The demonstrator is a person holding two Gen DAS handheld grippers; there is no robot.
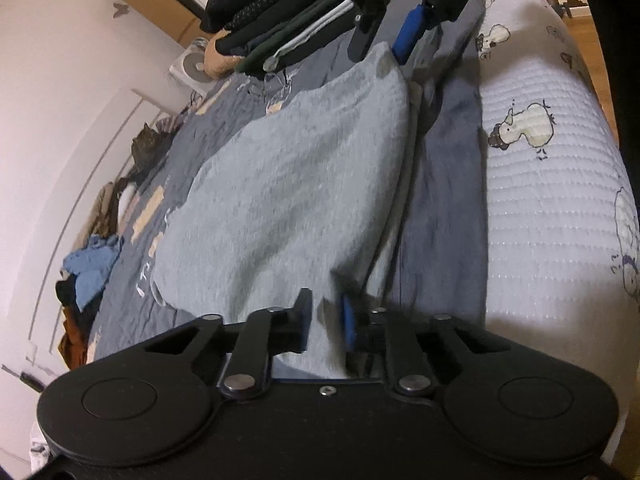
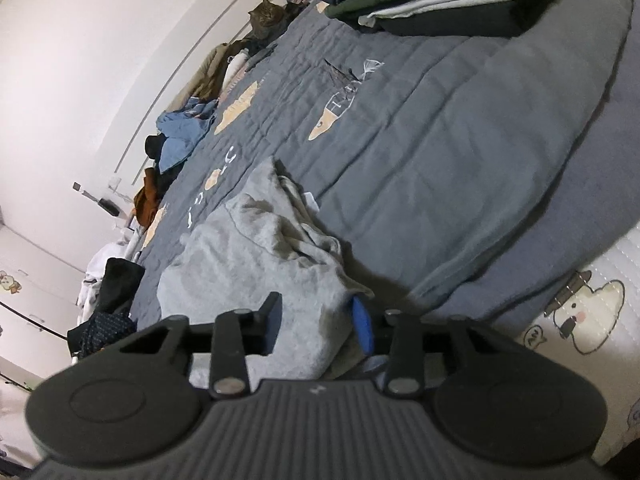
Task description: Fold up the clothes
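Left tongs (image 1: 325,322): clenched on the near edge of the grey garment (image 1: 288,184).
Right tongs (image 2: 316,320): closed onto another bunched edge of the garment (image 2: 256,252).
Garment: lies on the bed, over the dark grey quilt (image 2: 420,152), partly rumpled.
Handling: looks soft, light and limp; it will likely sag, so grip hems or corners.
Beyond: stack of folded clothes (image 2: 420,4) at the quilt's far end.

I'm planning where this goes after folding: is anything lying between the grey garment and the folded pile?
Nothing visible: only bare grey quilt lies between the grey garment and the folded pile at its far end.
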